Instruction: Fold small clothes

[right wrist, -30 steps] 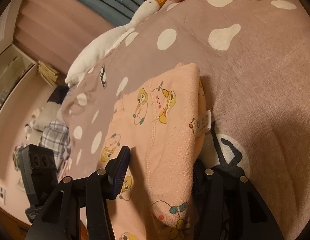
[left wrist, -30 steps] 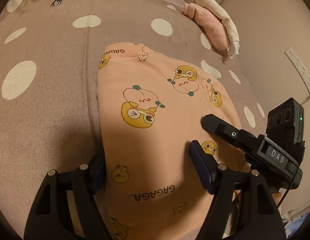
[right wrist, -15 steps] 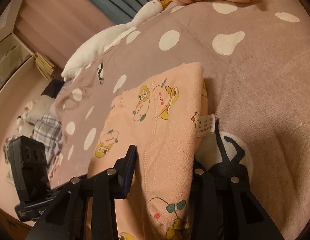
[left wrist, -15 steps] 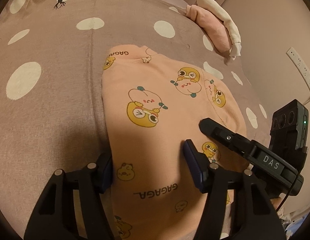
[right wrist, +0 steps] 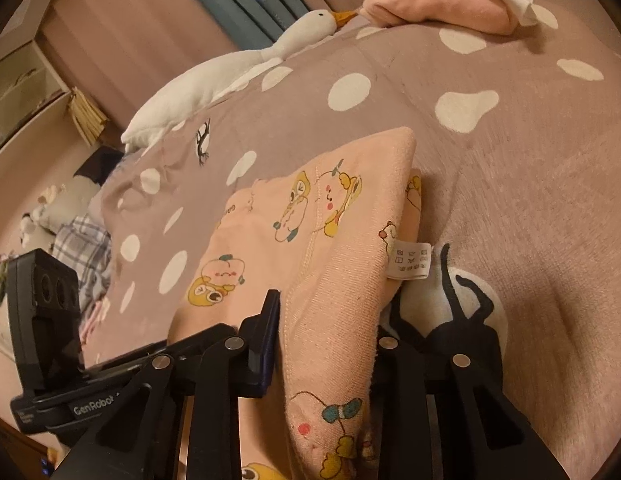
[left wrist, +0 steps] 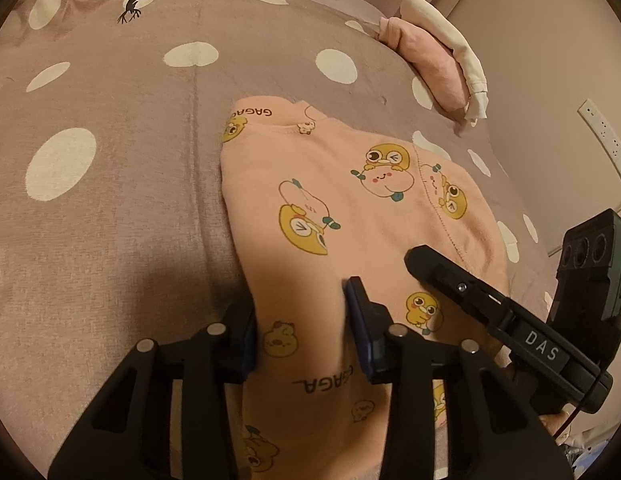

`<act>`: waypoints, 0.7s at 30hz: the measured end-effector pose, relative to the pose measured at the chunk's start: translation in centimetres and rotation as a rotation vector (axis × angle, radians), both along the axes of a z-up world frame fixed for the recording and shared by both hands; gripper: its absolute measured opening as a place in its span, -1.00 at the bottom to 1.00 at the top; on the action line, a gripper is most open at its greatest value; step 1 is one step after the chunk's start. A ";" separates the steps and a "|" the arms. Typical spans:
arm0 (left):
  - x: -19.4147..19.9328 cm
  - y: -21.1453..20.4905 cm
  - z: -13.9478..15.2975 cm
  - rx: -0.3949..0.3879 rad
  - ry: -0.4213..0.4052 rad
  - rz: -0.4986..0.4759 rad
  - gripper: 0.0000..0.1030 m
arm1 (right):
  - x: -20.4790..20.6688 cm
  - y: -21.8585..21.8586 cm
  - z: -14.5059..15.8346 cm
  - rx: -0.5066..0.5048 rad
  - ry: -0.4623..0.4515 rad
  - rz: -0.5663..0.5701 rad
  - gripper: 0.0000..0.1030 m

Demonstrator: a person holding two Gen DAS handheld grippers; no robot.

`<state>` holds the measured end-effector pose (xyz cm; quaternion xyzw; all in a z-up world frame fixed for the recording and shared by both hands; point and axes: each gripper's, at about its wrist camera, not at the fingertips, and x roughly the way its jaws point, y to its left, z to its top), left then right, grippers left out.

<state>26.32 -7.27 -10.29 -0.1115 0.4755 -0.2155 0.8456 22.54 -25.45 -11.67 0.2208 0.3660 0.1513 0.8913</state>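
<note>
A small peach garment (left wrist: 342,208) printed with yellow cartoon chicks lies partly folded on the bed, also in the right wrist view (right wrist: 310,248). My left gripper (left wrist: 300,320) straddles its near left edge, jaws narrowed around a raised fold of the cloth. My right gripper (right wrist: 330,320) straddles the folded right edge near the white care label (right wrist: 410,260), jaws close around the cloth. The right gripper's body (left wrist: 510,332) shows in the left wrist view; the left gripper's body (right wrist: 50,320) shows in the right wrist view.
The bed cover (left wrist: 110,160) is mauve with white dots. A pink and white folded stack (left wrist: 438,64) and a white plush goose (right wrist: 230,68) lie at the far side. A wall power strip (left wrist: 606,140) is on the right. Clutter lies on the floor (right wrist: 70,240).
Both grippers have narrowed their jaws around the garment's near edges and slid slightly back toward me. The cloth between the left jaws has bunched up.
</note>
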 end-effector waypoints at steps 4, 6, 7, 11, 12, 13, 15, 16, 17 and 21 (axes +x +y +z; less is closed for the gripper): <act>-0.2 0.0 0.3 0.005 -0.009 -0.002 -0.36 | -0.2 0.2 0.5 -0.002 -0.006 0.000 -0.43; -0.3 0.0 0.5 0.006 -0.014 -0.003 -0.38 | -0.3 0.4 0.8 0.000 -0.013 0.003 -0.43; -0.4 0.0 0.6 0.004 -0.018 -0.005 -0.40 | -0.4 0.5 0.9 0.003 -0.016 0.004 -0.43; -0.7 0.1 1.1 0.001 -0.028 -0.009 -0.43 | -0.8 1.0 1.4 0.010 -0.033 0.013 -0.44; -0.8 0.1 1.2 0.000 -0.030 -0.009 -0.43 | -0.9 1.1 1.5 0.009 -0.037 0.016 -0.44; -1.0 0.2 1.4 -0.001 -0.032 -0.010 -0.43 | -1.1 1.3 1.7 0.008 -0.041 0.019 -0.44; -1.1 0.2 1.6 -0.001 -0.035 -0.012 -0.44 | -1.3 1.6 1.9 0.004 -0.047 0.023 -0.44; -1.3 0.3 1.7 -0.003 -0.034 -0.012 -0.45 | -1.4 1.7 2.0 0.002 -0.050 0.025 -0.44; -1.3 0.4 1.8 -0.006 -0.034 -0.013 -0.45 | -1.5 1.9 2.1 0.002 -0.051 0.027 -0.45; -1.7 0.8 2.0 -0.006 -0.030 -0.018 -0.45 | -1.9 2.4 2.4 -0.003 -0.056 0.039 -0.45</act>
